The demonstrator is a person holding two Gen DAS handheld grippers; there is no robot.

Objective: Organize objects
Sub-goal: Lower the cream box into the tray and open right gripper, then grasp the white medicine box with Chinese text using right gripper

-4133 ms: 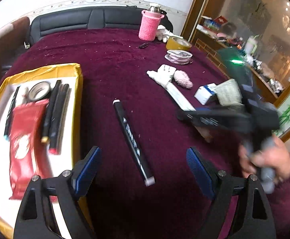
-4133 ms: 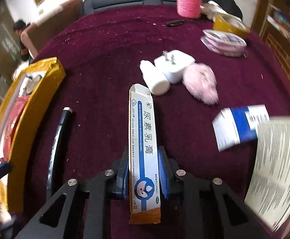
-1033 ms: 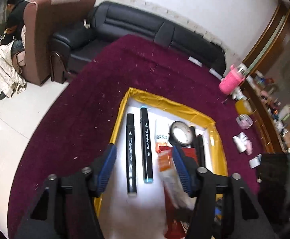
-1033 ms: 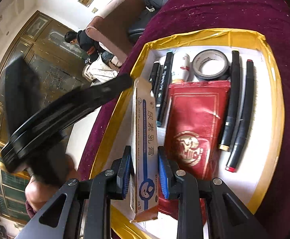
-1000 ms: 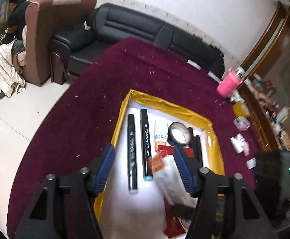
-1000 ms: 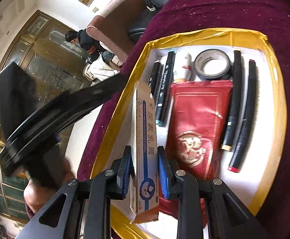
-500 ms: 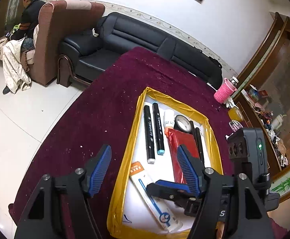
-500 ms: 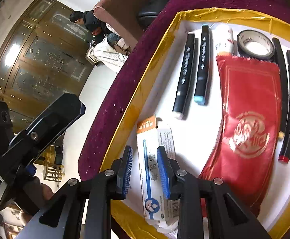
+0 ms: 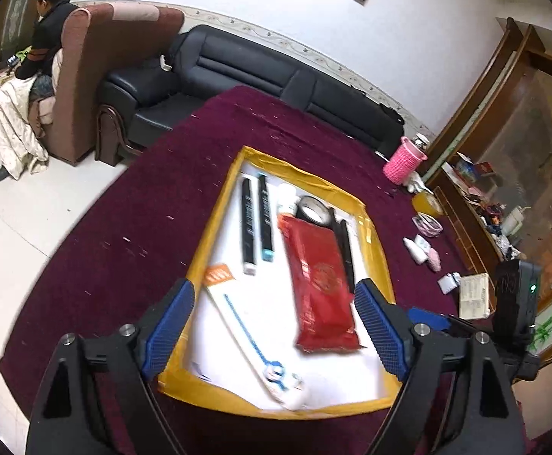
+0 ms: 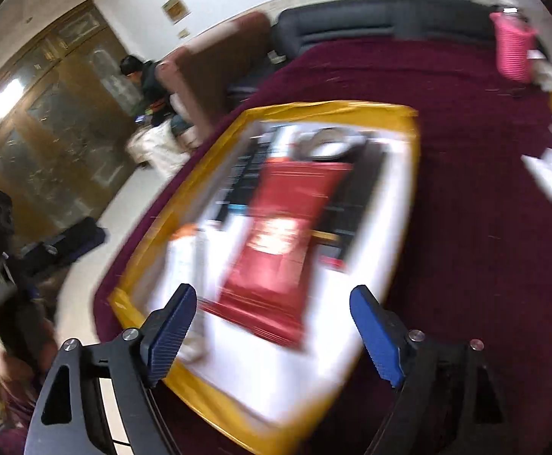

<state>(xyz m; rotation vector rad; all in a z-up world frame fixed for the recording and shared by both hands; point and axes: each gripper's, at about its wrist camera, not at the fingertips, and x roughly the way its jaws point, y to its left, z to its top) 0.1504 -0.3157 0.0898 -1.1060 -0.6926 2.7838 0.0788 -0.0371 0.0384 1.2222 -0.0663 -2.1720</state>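
Note:
A yellow-rimmed white tray (image 9: 215, 223) lies on the maroon table. In it are two black markers (image 9: 255, 220), a tape roll (image 9: 313, 210), a red packet (image 9: 319, 284), dark pens (image 9: 346, 250) and a long white ointment box (image 9: 249, 333) at its near left. My left gripper (image 9: 274, 335) hovers over the tray's near end, jaws opening, nothing between them. In the blurred right wrist view my right gripper (image 10: 272, 335) hangs above the tray (image 10: 408, 197), jaws opening wide, clear of the box (image 10: 188, 284) and the red packet (image 10: 279, 235).
A pink cup (image 9: 404, 161), a yellow tape roll (image 9: 427, 204), a small white bottle (image 9: 414, 250), a pink puff (image 9: 433, 259) and a blue-white box with a leaflet (image 9: 473, 294) lie on the table's right side. A black sofa (image 9: 238, 72) stands behind; a person sits far left.
My right gripper has let go of the white ointment box, which now lies in the tray, and has pulled back. My left gripper has spread wider and drawn back from the tray.

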